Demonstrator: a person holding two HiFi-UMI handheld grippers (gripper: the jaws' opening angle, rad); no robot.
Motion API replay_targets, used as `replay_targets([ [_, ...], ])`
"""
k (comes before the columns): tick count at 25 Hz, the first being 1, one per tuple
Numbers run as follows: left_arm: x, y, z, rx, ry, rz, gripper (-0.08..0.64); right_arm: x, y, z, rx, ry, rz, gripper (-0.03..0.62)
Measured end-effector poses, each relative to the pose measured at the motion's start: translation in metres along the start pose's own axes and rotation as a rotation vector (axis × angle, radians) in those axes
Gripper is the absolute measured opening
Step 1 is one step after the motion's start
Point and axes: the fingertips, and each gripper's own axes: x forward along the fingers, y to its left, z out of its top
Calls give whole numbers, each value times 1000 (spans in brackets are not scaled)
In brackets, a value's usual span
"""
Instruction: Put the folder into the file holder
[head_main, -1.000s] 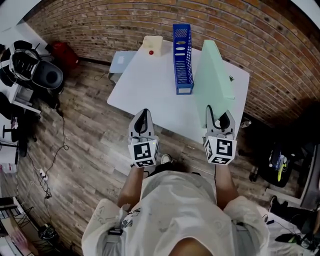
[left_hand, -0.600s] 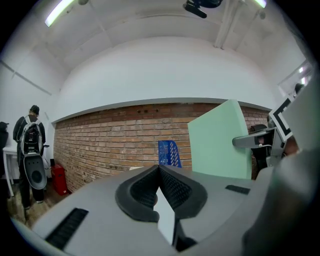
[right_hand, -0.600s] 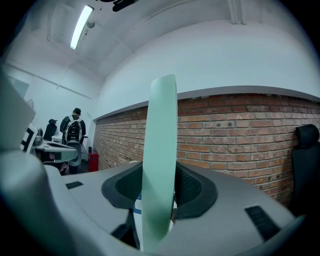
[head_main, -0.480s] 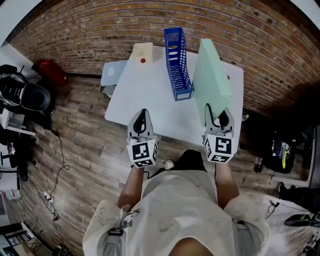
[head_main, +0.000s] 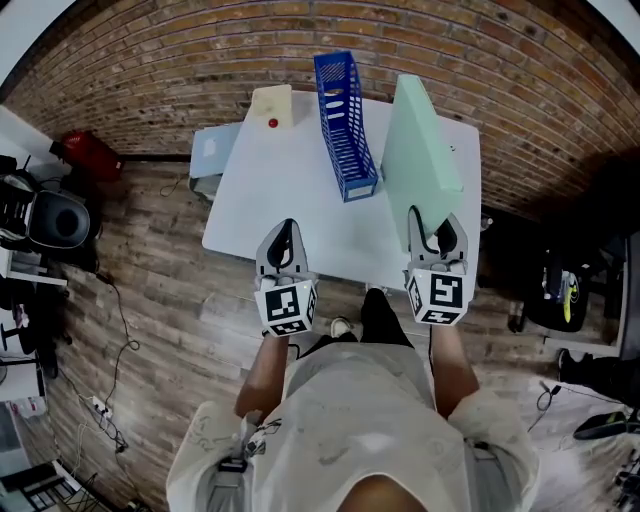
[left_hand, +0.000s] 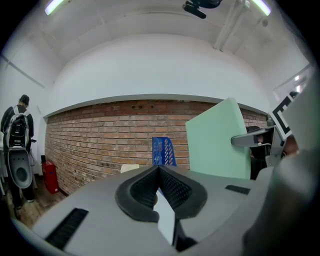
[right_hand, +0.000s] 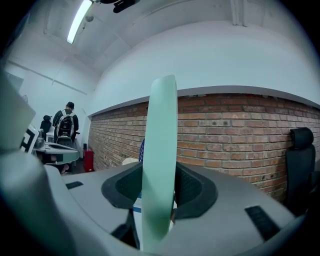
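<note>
File holder (head_main: 345, 125) sits further left in view; level right tool (head_main: 437, 232) clamps folder (head_main: 420, 140).

1. We see a white counter (head_main: 290, 200) standing on a wood-plank floor (head_main: 170, 300), with its far edge near a brick wall (head_main: 180, 60).
2. A blue file holder (head_main: 345, 125) stands upright on the counter and runs lengthwise from the far edge toward the middle.
3. A cream box (head_main: 270, 103) lies at the far left corner, apart from the file holder, with a small red dot (head_main: 273, 123) on its near part.
</note>
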Motion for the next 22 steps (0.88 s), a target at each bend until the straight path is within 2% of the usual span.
replay_targets([
  [22,9,-19,-1,-12,-1,-25,12,-2,-8,0,-12,-3,3,186],
])
